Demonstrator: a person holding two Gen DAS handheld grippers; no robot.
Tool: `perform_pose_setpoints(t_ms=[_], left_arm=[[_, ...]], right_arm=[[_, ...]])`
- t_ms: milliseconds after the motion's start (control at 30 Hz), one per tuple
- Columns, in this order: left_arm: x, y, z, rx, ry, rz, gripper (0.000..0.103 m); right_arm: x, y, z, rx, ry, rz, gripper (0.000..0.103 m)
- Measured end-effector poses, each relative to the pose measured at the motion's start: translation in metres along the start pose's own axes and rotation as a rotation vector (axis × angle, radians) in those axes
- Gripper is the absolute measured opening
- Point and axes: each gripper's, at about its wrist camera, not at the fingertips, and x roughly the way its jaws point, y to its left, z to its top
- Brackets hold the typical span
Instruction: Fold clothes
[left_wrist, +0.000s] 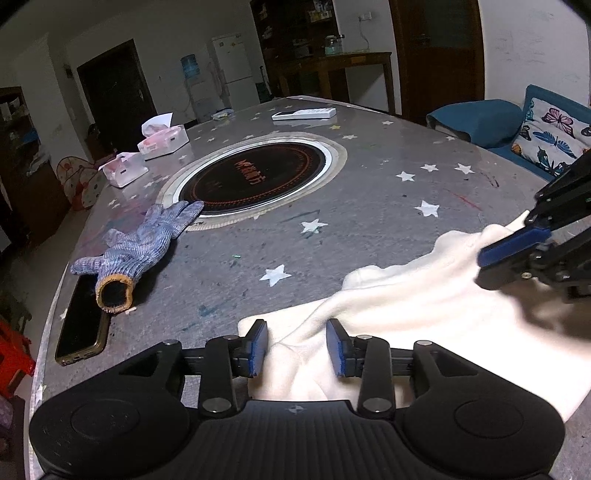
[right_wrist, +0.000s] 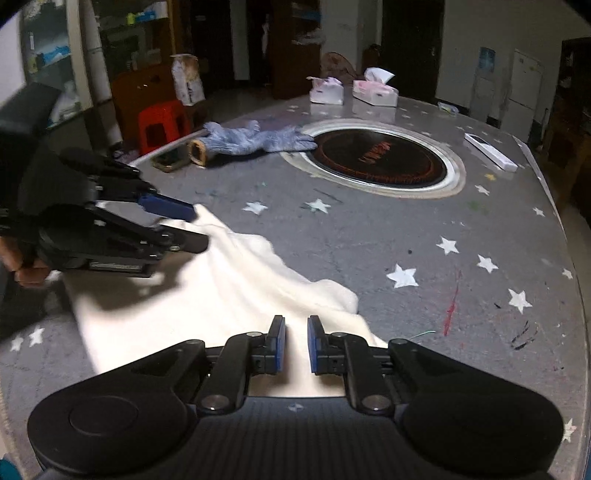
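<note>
One round grey table (left_wrist: 369, 206) with white stars carries everything; one dark round cooktop (left_wrist: 255, 177) sits in its centre. One cream garment (left_wrist: 424, 317) lies rumpled on the near edge, soft and thick, drawn into ridges. Two tissue boxes (left_wrist: 162, 142), one blue knit glove (left_wrist: 147, 243), one phone (left_wrist: 83, 325) and one white remote (left_wrist: 304, 113) lie beyond. The left gripper (left_wrist: 297, 347) stands released astride a fold; the right gripper (right_wrist: 295, 345) is parted narrowly over cloth, with no visible pinch.
</note>
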Motion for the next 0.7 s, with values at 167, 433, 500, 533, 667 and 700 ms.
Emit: perform_pose_setpoints(t_ms=[167, 433, 500, 533, 667, 700], left_arm=[[0.001, 0.001, 0.0, -0.01, 0.002, 0.006, 0.046], [0.001, 0.001, 0.0, -0.011, 0.003, 0.021, 0.05], [0.001, 0.001, 0.0, -0.013, 0.003, 0.021, 0.051], [0.001, 0.001, 0.0, -0.014, 0.004, 0.022, 0.051], [0.001, 0.003, 0.0, -0.02, 0.005, 0.029, 0.055], [0.0, 0.004, 0.0, -0.026, 0.005, 0.031, 0.056]], right_arm=[[0.007, -0.005, 0.003, 0.021, 0.003, -0.01, 0.015], [0.007, 0.002, 0.006, -0.006, -0.006, -0.039, 0.018], [0.002, 0.008, 0.007, -0.026, -0.02, -0.036, 0.022], [-0.001, 0.011, 0.007, -0.036, -0.027, -0.034, 0.023], [-0.012, 0.033, 0.007, -0.098, -0.045, 0.026, 0.024], [-0.014, 0.039, 0.007, -0.113, -0.048, 0.041, 0.025]])
